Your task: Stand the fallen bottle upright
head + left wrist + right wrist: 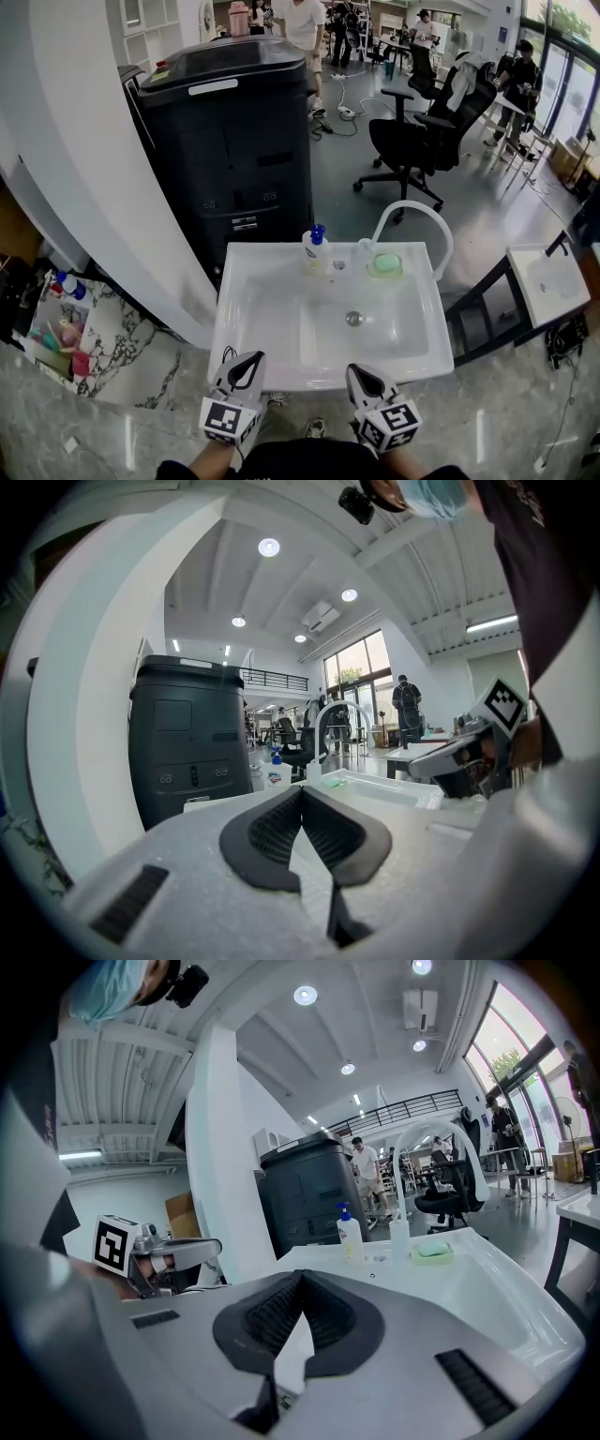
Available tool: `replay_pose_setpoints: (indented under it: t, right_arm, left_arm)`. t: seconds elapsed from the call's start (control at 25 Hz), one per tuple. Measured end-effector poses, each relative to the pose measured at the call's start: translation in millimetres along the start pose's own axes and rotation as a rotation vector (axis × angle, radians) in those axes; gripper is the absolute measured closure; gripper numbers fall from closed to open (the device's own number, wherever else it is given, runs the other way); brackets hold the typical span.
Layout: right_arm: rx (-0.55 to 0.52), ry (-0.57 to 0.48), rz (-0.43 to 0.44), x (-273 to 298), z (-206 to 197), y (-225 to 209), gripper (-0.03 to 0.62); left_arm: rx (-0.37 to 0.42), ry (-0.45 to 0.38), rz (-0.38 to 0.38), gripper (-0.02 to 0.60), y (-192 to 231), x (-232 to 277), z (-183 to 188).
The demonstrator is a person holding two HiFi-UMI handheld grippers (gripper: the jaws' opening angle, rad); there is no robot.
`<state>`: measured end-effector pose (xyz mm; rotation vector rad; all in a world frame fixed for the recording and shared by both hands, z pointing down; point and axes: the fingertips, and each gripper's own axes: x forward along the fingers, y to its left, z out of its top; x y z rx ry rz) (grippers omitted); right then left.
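Observation:
A clear pump bottle point(316, 248) with a blue top stands upright on the back rim of the white sink point(253, 309), left of the arched white faucet point(412, 220). The same bottle point(274, 772) shows far off in the left gripper view, and the bottle point(351, 1234) also appears in the right gripper view. My left gripper point(251, 358) hovers at the sink's near left edge, shut and empty. My right gripper point(359, 370) is at the near edge beside it, also shut with nothing held. Both pairs of jaws, the left gripper point(302, 789) and the right gripper point(300, 1274), meet at their tips.
A green soap bar on its dish point(385, 265) lies right of the faucet base. A tall black cabinet point(225, 141) stands behind the sink, an office chair point(422, 131) beyond it. A second sink point(548, 281) is at the right, a cluttered shelf point(56, 323) at the left.

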<state>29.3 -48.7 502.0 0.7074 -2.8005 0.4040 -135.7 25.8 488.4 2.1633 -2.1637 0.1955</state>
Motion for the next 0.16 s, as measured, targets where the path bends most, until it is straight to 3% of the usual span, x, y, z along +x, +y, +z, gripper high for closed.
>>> replay_pose_setpoints:
  t: [0.16]
  right_arm:
    - [-0.002,0.0,-0.002,5.0,1.0,-2.1,0.592]
  left_arm:
    - [0.003,0.0,-0.009,0.561,2.6,5.4,0.7]
